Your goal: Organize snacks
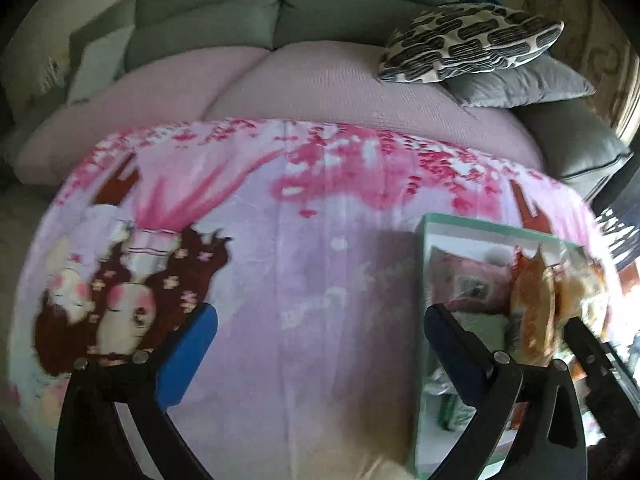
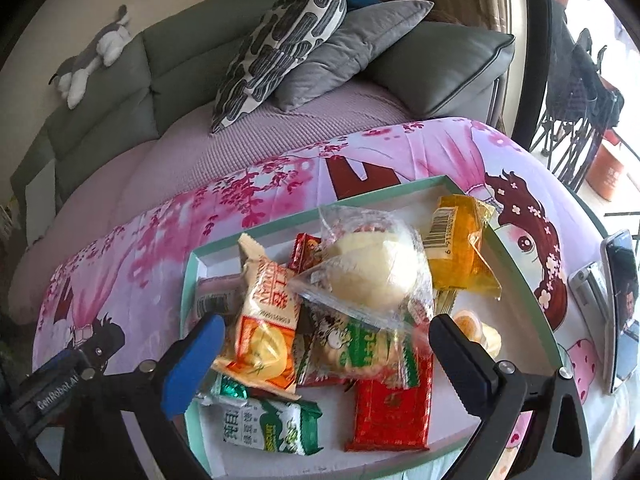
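Behind everything runs a grey sofa (image 2: 168,56) with a patterned pillow (image 2: 280,44); in front of it a counter under a pink cartoon cloth (image 1: 280,264) carries a shallow green-rimmed tray (image 2: 384,192); inside the tray lies a loose heap of snacks: a clear bag with a pale bun (image 2: 372,272) on top, a yellow packet (image 2: 460,248) toward the tray's far right corner, an orange-and-cream packet (image 2: 264,320) on the tray's left, its long axis running front to back, a red packet (image 2: 392,412) and a green-and-white packet (image 2: 276,424) at the tray's near edge; the right claw (image 2: 324,356) hangs wide apart over the heap, gripping nothing; the left claw (image 1: 320,344) is likewise spread, empty, over bare cloth left of the tray.
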{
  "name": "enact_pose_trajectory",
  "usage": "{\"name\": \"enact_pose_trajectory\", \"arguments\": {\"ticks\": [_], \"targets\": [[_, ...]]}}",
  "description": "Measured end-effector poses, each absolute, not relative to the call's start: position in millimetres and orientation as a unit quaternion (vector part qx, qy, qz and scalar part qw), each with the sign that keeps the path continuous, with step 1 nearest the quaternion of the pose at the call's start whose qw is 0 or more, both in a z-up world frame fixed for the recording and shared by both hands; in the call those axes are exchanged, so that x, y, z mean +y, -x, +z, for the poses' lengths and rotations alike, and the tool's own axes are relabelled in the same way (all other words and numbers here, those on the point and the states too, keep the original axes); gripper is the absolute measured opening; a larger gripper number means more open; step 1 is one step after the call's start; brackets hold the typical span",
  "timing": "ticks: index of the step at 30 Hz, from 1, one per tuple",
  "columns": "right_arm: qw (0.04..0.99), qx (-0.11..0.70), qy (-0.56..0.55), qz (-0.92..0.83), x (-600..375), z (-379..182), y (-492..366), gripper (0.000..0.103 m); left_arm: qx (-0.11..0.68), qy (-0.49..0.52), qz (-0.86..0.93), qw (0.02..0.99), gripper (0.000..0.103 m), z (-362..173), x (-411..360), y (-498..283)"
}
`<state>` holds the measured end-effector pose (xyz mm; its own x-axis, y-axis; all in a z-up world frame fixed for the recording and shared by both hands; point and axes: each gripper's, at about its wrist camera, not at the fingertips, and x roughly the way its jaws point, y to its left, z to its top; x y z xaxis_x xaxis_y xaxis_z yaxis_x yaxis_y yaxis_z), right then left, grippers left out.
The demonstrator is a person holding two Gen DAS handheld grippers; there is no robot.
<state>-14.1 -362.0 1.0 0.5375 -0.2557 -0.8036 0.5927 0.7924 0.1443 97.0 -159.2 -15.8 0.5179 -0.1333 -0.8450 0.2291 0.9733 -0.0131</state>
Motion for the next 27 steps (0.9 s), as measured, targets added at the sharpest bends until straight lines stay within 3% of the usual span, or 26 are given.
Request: {"name": "enact_pose_trajectory", "arguments": {"ticks": [27], "targets": [[0.860, 0.432, -0.163, -0.219, -271.7, -18.4, 60.8, 0.103, 0.506, -0.088, -0.060, 0.856, 0.103, -41.5, -82.7, -23.7]]}}
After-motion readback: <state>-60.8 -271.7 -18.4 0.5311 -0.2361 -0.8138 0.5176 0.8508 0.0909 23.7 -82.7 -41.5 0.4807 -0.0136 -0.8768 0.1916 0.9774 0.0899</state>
